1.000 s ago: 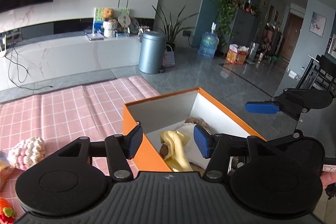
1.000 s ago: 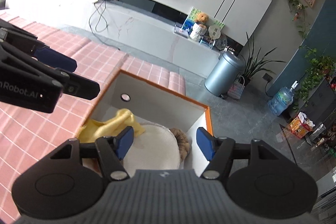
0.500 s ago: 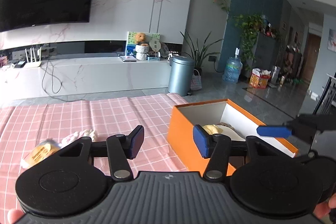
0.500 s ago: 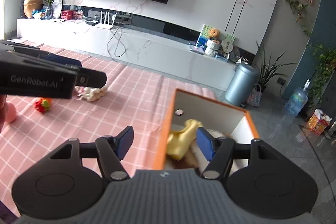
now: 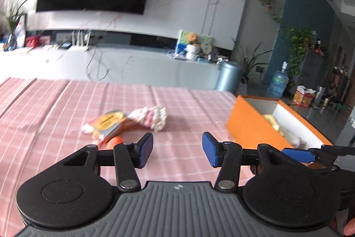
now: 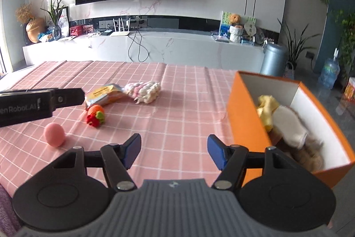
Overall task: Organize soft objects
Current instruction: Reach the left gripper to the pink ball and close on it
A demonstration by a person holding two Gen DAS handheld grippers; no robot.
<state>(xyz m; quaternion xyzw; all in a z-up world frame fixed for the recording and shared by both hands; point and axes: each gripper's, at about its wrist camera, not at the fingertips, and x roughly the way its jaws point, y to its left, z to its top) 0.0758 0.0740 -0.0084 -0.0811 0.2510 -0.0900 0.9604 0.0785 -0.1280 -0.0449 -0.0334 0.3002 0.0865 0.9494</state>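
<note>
An orange box stands at the table's right edge and holds a yellow soft toy and a white and brown plush. It also shows in the left wrist view. On the pink checked cloth lie a white-pink knitted toy, a yellow packet, an orange-red crocheted toy and a pink ball. My left gripper is open and empty, near the knitted toy and packet. My right gripper is open and empty, left of the box.
The pink checked cloth covers the table. Its right edge runs under the box. Behind stand a white TV bench, a grey bin and a water bottle. The left gripper's finger reaches in from the left.
Both grippers have pulled back from over the box and swung left toward the toys on the cloth. Both stay open and empty.
</note>
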